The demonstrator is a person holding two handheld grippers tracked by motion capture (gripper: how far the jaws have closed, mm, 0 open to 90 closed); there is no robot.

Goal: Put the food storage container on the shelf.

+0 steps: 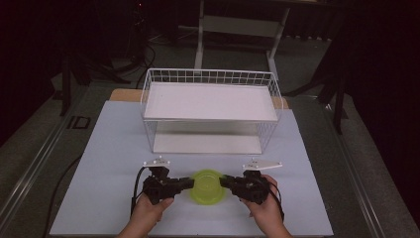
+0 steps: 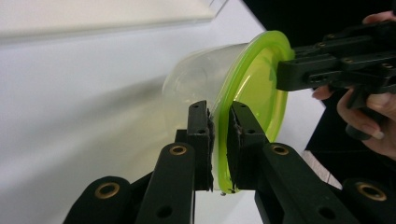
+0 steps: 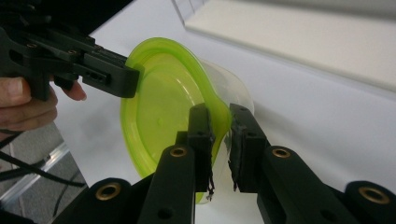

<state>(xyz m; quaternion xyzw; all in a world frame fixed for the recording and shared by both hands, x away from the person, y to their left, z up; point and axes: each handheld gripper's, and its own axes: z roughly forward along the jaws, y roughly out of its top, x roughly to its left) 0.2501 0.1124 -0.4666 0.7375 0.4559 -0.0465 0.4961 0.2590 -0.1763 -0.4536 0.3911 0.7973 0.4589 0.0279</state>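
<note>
Your left gripper (image 2: 219, 140) has its fingers (image 2: 200, 140) clamped on the rim of the green-lidded container (image 2: 254, 88), lid edge pinched between the pads. Your right gripper (image 3: 219, 140) has its own fingers (image 3: 243, 140) closed on the opposite side of the same rim, where the lid bends a little under the squeeze.

From above, the container sits between your two grippers near the middle of the worktop's near edge, held from left and right.

Judging by its looks, it is a thin clear plastic tub with a soft lime lid: light, somewhat flexible, and smooth enough to slip. The lid flexes where it is pinched, so a hard squeeze could buckle it or pop it off the tub. The rim is the natural place to hold; opposite sides, as you have them now, should keep it level. I cannot tell whether anything is inside.

The worktop (image 1: 99, 188) is a pale, smooth sheet. At its far side stands a white wire rack (image 1: 210, 101) with an upper and a lower shelf. Beyond it the room is dark, with table legs and cables on the floor.
</note>
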